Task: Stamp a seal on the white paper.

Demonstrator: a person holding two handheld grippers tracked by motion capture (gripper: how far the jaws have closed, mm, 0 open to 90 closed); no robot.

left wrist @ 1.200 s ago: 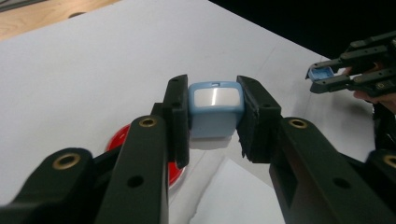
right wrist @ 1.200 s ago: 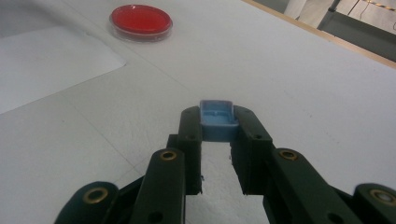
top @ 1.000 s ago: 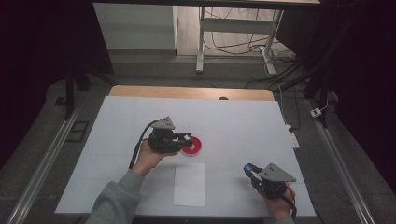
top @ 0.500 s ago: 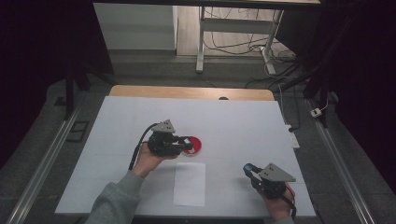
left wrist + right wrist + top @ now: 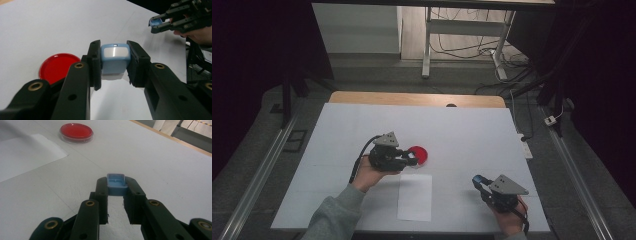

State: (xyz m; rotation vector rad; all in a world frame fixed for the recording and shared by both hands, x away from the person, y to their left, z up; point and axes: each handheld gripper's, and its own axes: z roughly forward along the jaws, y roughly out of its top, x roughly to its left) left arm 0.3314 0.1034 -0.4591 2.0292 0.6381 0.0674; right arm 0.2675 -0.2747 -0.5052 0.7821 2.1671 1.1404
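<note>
1. I hold the left hand-held gripper [image 5: 411, 160] near the middle of the counter [image 5: 337, 125], its jaws clamped on a pale blue block [image 5: 115, 58] with a silvery square face.
2. I hold the right hand-held gripper [image 5: 478, 181] close to the counter's near right corner, its jaws gripping a blue cap [image 5: 116, 184], a small open-sided tray-like piece.
3. My reading of the step: the two blue parts belong together, so I should bring them to meet above the bare counter between the grippers, squaring the cap's open side to the block before pressing.
4. I would keep both grips firm and close the gap slowly; a tilted part could slip in the jaws or jam rather than seat.
5. The block looks smooth and rounded at its corners, with a tiny bright dot on its upper edge, and sits upright between the jaws.
6. A red dish [image 5: 417, 154] lies flat just beside the left gripper, toward the counter's centre.
7. A white paper sheet [image 5: 415, 197] lies near the counter's front edge, between my two hands.
</note>
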